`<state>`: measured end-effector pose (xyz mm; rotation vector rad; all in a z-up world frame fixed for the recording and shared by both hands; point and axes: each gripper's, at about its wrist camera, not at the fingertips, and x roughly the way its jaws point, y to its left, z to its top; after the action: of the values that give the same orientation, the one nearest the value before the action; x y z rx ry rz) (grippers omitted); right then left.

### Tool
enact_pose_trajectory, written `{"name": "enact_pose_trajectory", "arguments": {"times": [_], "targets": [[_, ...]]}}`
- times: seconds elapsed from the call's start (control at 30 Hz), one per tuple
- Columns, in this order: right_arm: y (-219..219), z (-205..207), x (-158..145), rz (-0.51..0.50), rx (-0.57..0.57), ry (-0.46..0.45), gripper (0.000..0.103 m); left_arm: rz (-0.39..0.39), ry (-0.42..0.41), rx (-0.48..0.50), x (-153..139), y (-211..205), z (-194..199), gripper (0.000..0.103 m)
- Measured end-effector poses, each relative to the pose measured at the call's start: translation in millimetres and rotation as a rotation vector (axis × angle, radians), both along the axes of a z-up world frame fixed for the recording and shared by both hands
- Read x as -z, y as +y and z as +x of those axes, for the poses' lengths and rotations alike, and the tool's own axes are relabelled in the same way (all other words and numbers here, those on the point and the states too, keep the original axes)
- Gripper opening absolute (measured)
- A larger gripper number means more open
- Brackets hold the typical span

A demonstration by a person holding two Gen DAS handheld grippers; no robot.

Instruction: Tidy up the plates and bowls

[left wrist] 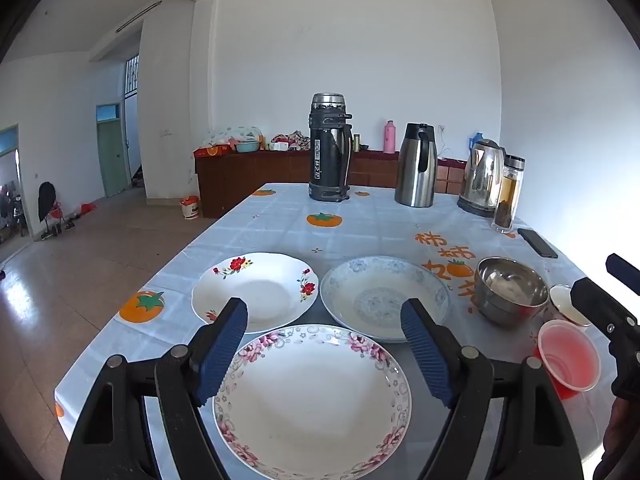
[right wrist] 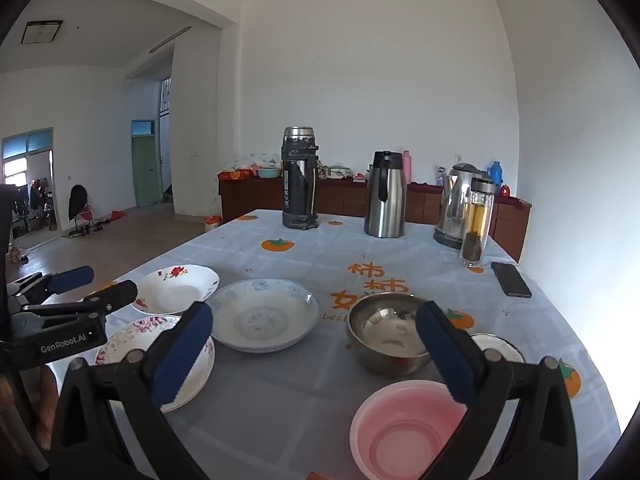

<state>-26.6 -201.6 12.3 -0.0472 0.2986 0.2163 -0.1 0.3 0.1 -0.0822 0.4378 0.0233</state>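
Nothing's getting stacked yet: three plates are sitting spread out flat on the desk (left wrist: 280,216). Rose plate (left wrist: 256,290) left of the blue plate (left wrist: 384,296), steel bowl (left wrist: 510,290) and pink bowl (right wrist: 408,430) right of it. Left gripper (left wrist: 324,354) and right gripper (right wrist: 316,354) are hovering wide open, empty, tilting slightly down.

My pads (left wrist: 224,344) are dark blue with ribs, on black arms. The near plate (left wrist: 316,404) is white with pink flowers on its rim. The left plate (left wrist: 256,292) is white with red flowers. The third plate (left wrist: 384,296) has a pale blue pattern. The bowl (left wrist: 510,292) is silver steel, the cup (left wrist: 568,354) is pink. The cloth (left wrist: 360,224) is light blue checked with orange fruits.
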Motion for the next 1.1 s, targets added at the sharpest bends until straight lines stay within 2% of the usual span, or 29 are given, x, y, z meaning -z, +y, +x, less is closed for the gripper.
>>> {"name": "enact_pose_trajectory", "arguments": {"times": [0.13, 0.23, 0.4, 1.1], "targets": [[-2.7, 5.3, 1.6, 0.038, -0.006, 0.001, 0.103, 0.013, -0.002, -0.001, -0.6, 12.1, -0.8, 0.081], [-8.1, 7.0, 3.3, 0.039, 0.007, -0.007, 0.103, 0.129, 0.005, 0.011, 6.1, -14.8, 4.1, 0.081], [-10.6, 6.9, 7.9, 0.053, 0.010, -0.013, 0.103, 0.098, 0.021, 0.017, 9.0, -13.5, 11.4, 0.081], [-5.4, 9.0, 16.2, 0.056, 0.003, 0.002, 0.103, 0.095, 0.019, 0.012, 14.7, -12.0, 13.6, 0.081]]}}
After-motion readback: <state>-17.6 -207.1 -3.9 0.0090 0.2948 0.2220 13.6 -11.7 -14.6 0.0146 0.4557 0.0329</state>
